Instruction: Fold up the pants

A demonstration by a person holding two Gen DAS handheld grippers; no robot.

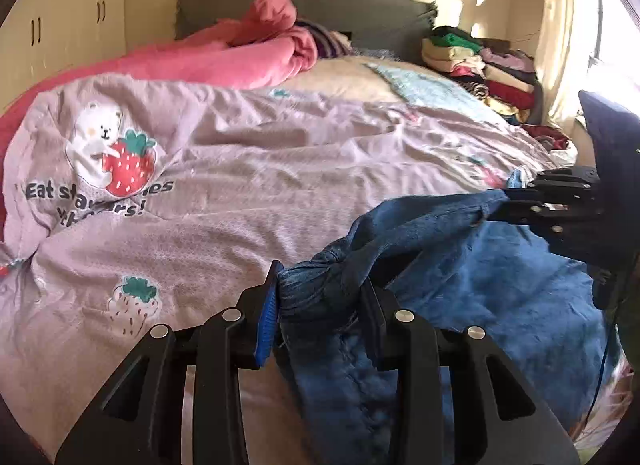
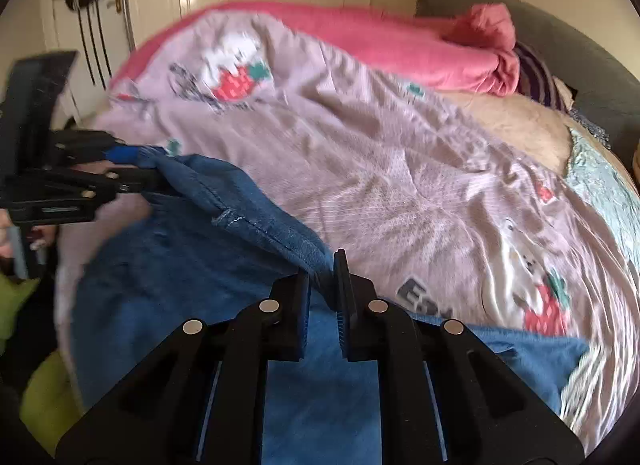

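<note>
Both claws pinching one edge of the blue denim pants [image 1: 460, 285], left gripper [image 1: 320, 305] and right gripper [image 2: 322, 285] apart, probably to stretch it straight. Lifted at 5 o'clock above the lilac strawberry-print duvet [image 1: 260, 169].

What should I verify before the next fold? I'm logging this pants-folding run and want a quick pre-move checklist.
1. Left hand-held gripper holds the blue jeans: ok, bunched denim sits between its fingers.
2. Right hand-held gripper holds the jeans' edge: ok, hem pinched.
3. Edge between the grips taut: not ok, it sags and creases.
4. Jeans lying flat on the lilac duvet: not ok, partly lifted, rumpled.
5. Legs aligned: cannot tell, lower part hidden.
</note>
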